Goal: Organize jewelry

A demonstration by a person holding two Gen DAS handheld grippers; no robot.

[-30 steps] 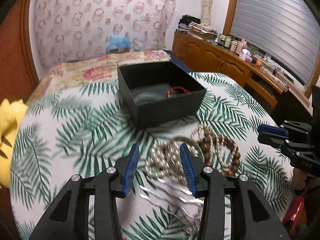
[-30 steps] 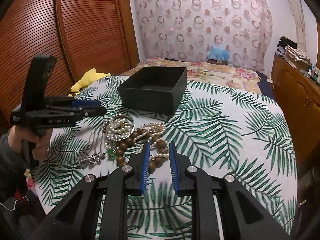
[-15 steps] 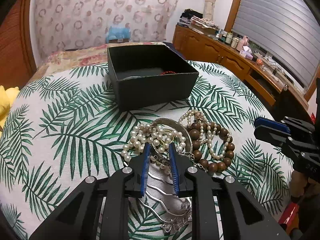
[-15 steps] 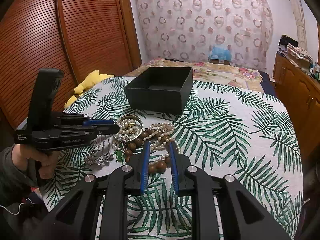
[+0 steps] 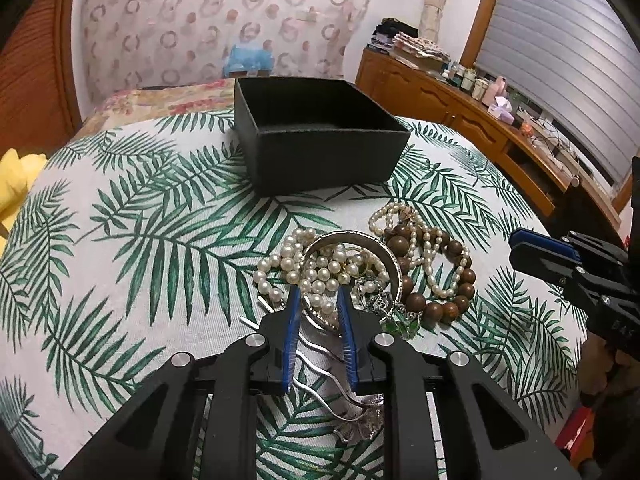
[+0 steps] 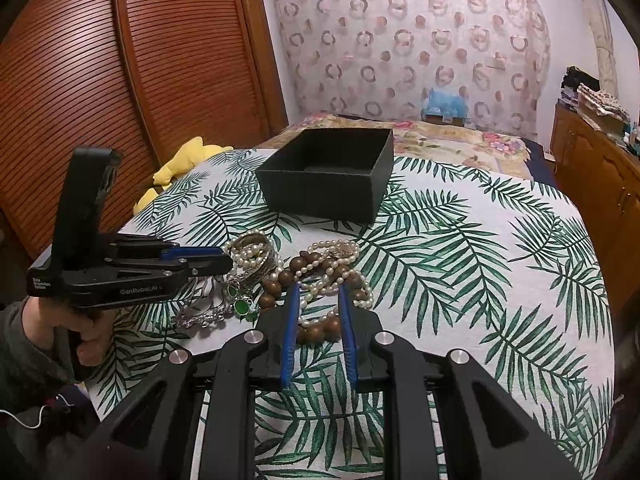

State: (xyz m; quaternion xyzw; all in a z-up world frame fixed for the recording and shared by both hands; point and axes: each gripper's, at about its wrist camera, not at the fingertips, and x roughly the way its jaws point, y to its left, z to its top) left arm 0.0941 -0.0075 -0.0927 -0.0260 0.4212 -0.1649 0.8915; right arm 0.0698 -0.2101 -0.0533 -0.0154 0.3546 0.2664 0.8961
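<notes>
Black box (image 5: 320, 160) is sitting open on the leaf-print cloth (image 5: 132, 248), behind the jewelry pile; its inside is showing dark, contents not visible from either view. The pile is lying just in front of the box: pearls (image 5: 316, 268) tangled through a silver bangle (image 5: 352, 240), wood beads (image 5: 436, 280) to the right with a thinner pearl strand over them, a green pendant (image 5: 400, 320) and a silver hair fork (image 5: 332, 368) nearest the camera.

Left gripper (image 5: 318, 304) is sitting nearly closed, pads pinching pearls at the bangle's near edge. Right gripper (image 6: 318, 304) is hovering narrowly open over the wood beads (image 6: 316, 332), gripping nothing.

Writing readable in the right view: "GenRobot.AI" on the left gripper's side; a small white label further back is too small to read. A hand (image 6: 80, 320) is holding that gripper's handle.
</notes>
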